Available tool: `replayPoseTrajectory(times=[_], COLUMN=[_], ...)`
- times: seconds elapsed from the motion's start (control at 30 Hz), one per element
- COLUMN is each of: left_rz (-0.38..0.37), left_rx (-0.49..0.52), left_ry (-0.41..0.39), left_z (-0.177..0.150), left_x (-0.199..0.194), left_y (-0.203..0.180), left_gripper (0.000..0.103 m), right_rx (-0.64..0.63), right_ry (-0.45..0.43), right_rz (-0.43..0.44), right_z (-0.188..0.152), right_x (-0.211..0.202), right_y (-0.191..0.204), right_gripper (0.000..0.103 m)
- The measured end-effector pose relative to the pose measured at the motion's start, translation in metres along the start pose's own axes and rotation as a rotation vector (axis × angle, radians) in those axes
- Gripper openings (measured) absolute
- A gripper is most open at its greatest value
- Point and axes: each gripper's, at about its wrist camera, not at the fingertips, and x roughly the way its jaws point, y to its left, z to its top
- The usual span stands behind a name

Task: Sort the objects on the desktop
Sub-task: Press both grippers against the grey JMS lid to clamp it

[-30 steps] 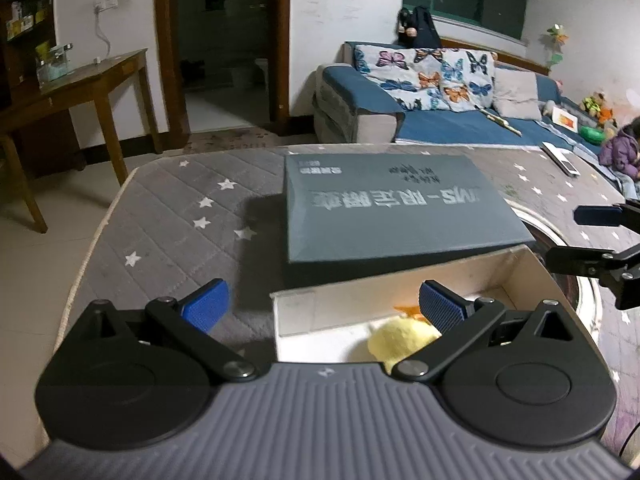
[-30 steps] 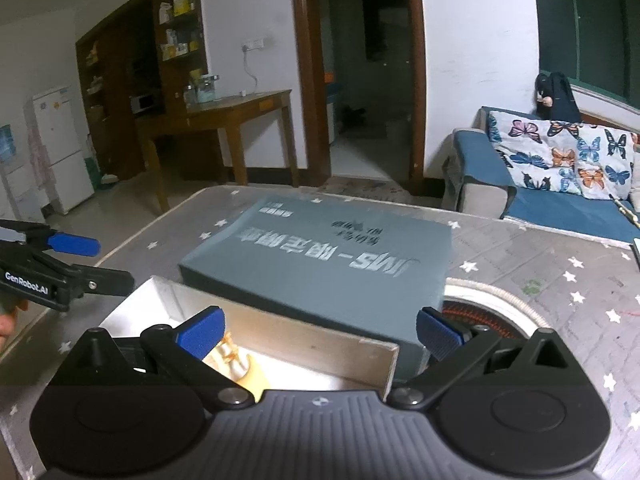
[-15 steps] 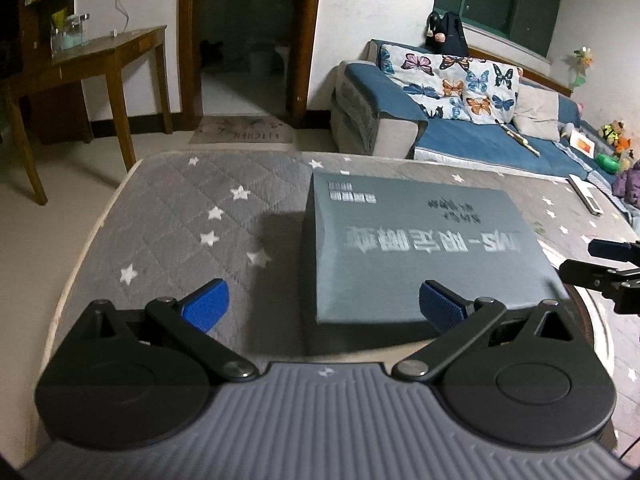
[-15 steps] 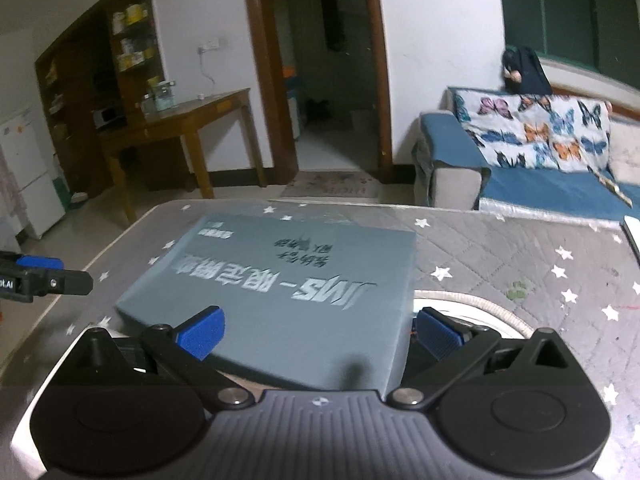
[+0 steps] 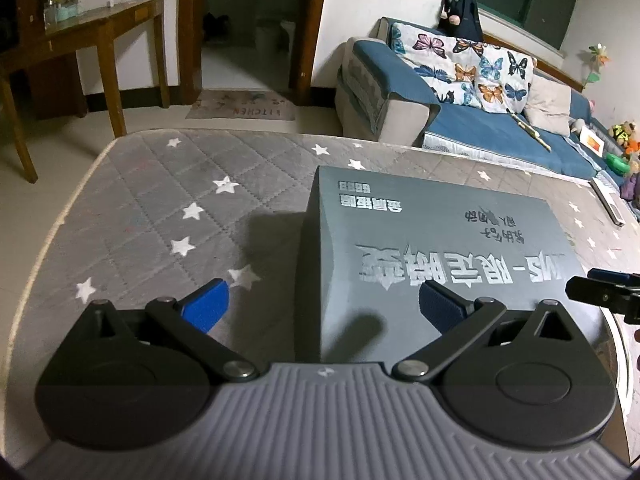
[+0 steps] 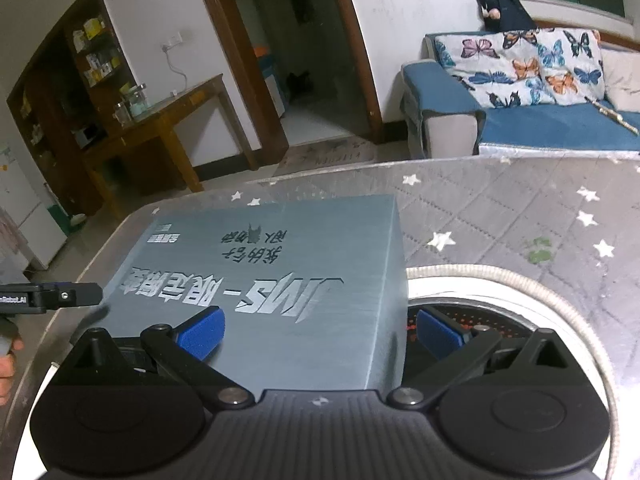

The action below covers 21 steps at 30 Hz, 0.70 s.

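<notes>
A grey-blue box lid (image 5: 432, 256) with silver lettering lies flat and covers the box beneath it; it also shows in the right wrist view (image 6: 272, 276). My left gripper (image 5: 324, 306) is open and empty, straddling the lid's near left corner. My right gripper (image 6: 320, 332) is open and empty, straddling the lid's near right corner. The right gripper's tip (image 5: 600, 294) shows at the right edge of the left wrist view. The left gripper's tip (image 6: 60, 296) shows at the left edge of the right wrist view. The box's contents are hidden.
The lid sits on a grey quilted star-pattern table cover (image 5: 160, 208). A round heater opening (image 6: 500, 300) with a pale rim lies right of the box. A remote control (image 5: 608, 200) lies at the far right. A blue sofa (image 5: 460, 120) and wooden desk (image 5: 80, 24) stand beyond.
One second ago the white box stood open with a yellow toy inside and the lid tilted. The lid now lies flat over the box. Both grippers have moved closer over it.
</notes>
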Motion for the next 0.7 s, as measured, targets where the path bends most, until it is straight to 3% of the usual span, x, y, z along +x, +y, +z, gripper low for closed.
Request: replayPoseTrajectory(times=[0.27,0.7], left_rz=[-0.024,-0.144], left_rx=[-0.003,-0.131], left_ry=[0.033,0.083], left_z=[-0.002,0.000], left_x=[0.025,0.045], left_y=[-0.002,0.008], left_gripper=[0.103,0.103], right_rx=[0.019,0.058], right_ry=[0.037,0.039], right_rz=[0.036,0.084], right_z=[-0.004,-0.002], right_x=[0.023,0.033], right_y=[-0.008,-0.016], right_gripper=[0.103,0.103])
